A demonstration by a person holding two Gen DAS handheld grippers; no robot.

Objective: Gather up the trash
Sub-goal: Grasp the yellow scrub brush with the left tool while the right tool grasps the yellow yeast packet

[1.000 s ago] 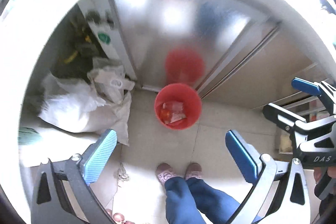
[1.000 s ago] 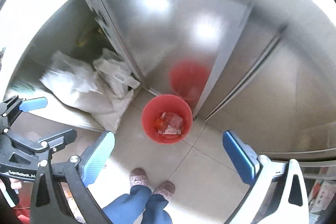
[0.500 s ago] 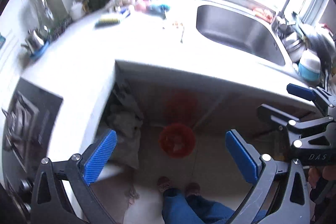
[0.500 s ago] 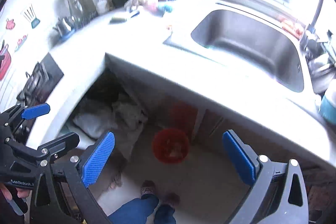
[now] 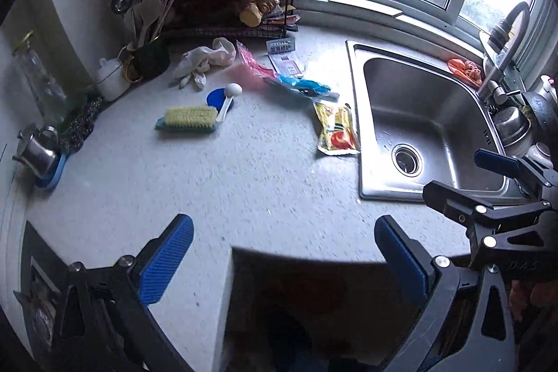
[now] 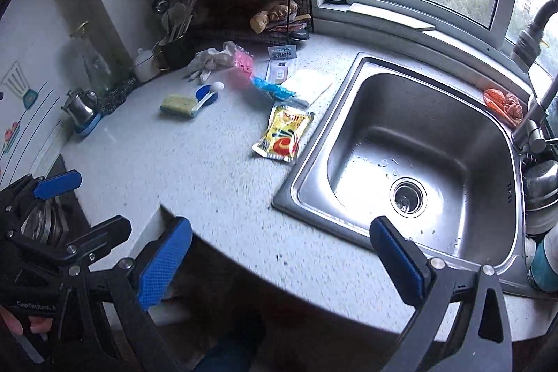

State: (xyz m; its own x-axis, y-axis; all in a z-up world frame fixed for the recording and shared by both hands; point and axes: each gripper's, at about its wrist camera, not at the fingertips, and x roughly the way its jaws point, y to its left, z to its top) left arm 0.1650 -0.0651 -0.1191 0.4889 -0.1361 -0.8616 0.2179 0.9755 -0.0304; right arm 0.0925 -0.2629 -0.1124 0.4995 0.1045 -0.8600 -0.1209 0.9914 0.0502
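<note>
A yellow and red snack packet (image 5: 336,132) (image 6: 284,136) lies flat on the speckled counter (image 5: 244,183) (image 6: 216,169) beside the sink. Behind it lie a blue wrapper (image 5: 300,88) (image 6: 273,89), a pink wrapper (image 5: 249,68) (image 6: 243,61), a white printed packet (image 5: 284,58) (image 6: 280,61) and a crumpled plastic bag (image 5: 204,58) (image 6: 212,58). My left gripper (image 5: 284,258) hangs open over the counter's front edge, empty. Over the same front edge, my right gripper (image 6: 280,262) is open and empty too. Both are well short of the wrappers.
A steel sink (image 5: 418,128) (image 6: 411,156) with a tap takes the right side. A scrub brush (image 5: 188,119) (image 6: 178,105), a blue dish with a white scoop (image 5: 219,98), a utensil pot (image 5: 150,56), a wire rack (image 5: 223,6) and a small metal pot (image 5: 36,150) stand along the back and left.
Both views have swung up from the red bin on the floor to the countertop. The bin and the person's feet have dropped out of sight; both grippers stay open.
</note>
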